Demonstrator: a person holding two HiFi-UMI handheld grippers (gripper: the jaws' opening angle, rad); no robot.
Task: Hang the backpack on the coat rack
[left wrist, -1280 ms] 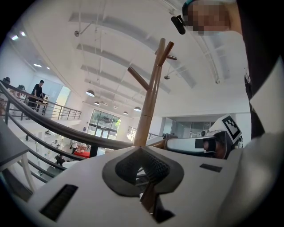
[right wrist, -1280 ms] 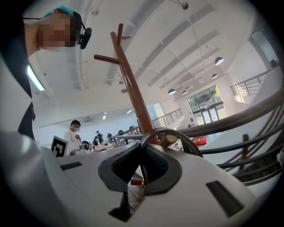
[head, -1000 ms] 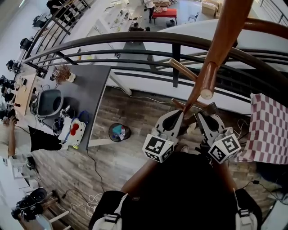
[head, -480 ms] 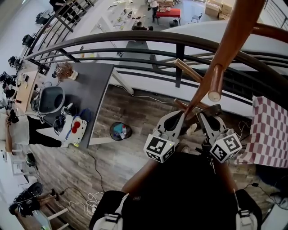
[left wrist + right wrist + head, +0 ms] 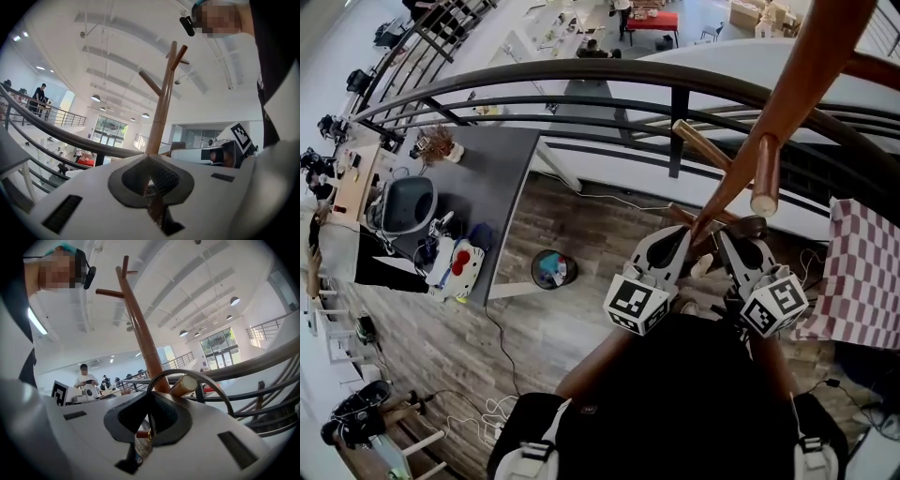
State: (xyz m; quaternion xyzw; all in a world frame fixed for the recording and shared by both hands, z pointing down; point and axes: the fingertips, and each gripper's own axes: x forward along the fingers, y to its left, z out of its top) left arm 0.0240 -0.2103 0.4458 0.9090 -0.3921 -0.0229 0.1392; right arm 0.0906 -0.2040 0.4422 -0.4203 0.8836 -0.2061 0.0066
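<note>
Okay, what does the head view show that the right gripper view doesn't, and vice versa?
Head view only: the black backpack at the bottom, a checkered cloth, and the lower floor with a desk and waste bin. Right gripper view only: a thin dark loop leaving the right gripper's shut jaws and arching above a peg tip, ceiling lamps, and a standing person in white. Both: the wooden coat rack, the curved railing and the left gripper.

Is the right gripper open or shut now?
Shut. The right gripper has its jaws together on the backpack's dark loop, which arcs up from between them.
</note>
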